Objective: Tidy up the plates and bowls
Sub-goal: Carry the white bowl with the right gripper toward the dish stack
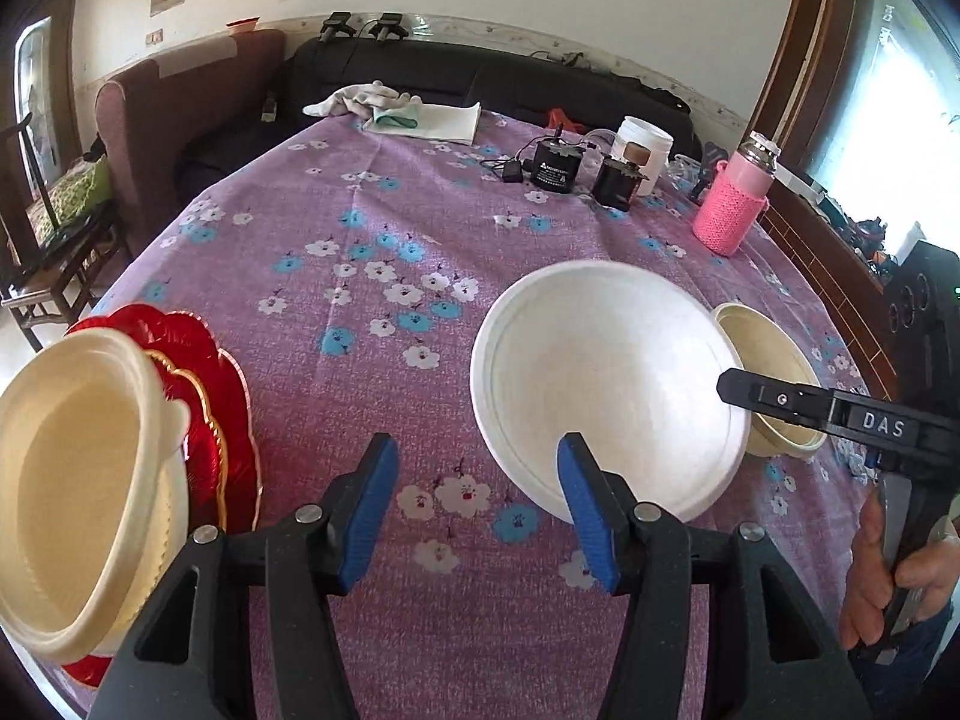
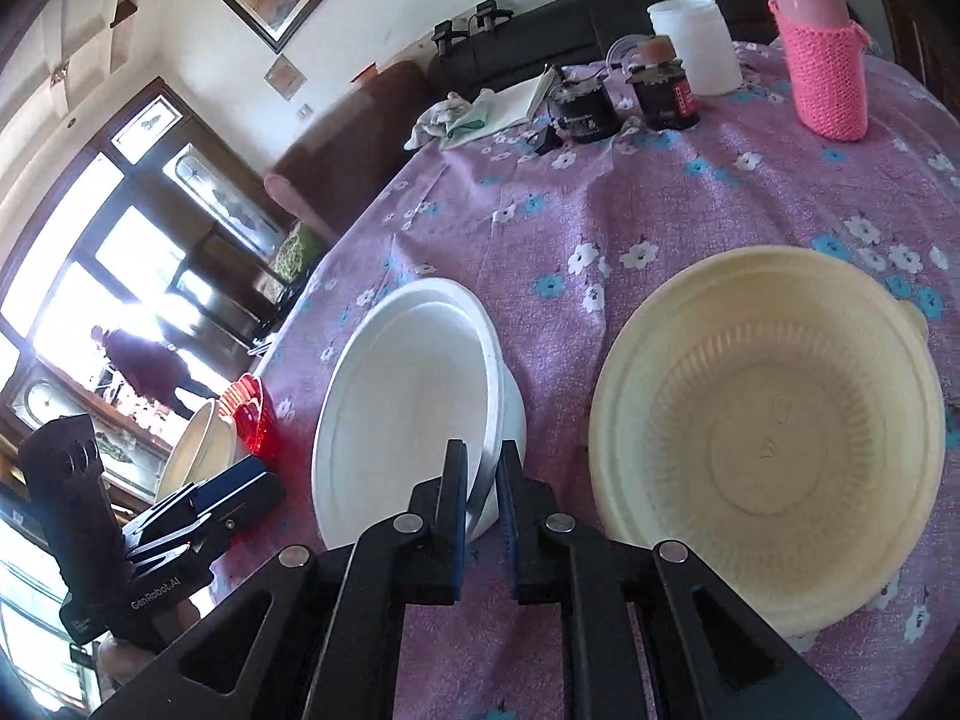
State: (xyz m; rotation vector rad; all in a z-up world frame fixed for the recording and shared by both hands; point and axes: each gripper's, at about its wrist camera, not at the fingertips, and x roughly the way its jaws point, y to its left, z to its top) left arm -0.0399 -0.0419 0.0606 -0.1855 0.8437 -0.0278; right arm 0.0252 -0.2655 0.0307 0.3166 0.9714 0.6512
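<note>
A white bowl [image 1: 606,384] is tilted up off the purple flowered tablecloth. My right gripper [image 2: 482,483] is shut on the white bowl's [image 2: 414,396] near rim; it also shows in the left wrist view [image 1: 744,393]. A cream bowl [image 2: 762,438] sits on the table right of it, also seen in the left wrist view [image 1: 768,372]. My left gripper [image 1: 477,501] is open and empty above the cloth, left of the white bowl. At the left edge a cream bowl [image 1: 78,480] rests on red plates [image 1: 222,396].
At the table's far side stand a pink knit-covered flask [image 1: 735,204], a white tub [image 1: 645,150], two black jars [image 1: 558,165] with a cable, and folded cloths [image 1: 420,114]. A dark sofa [image 1: 480,78] lies behind. A brown chair [image 1: 156,120] stands at left.
</note>
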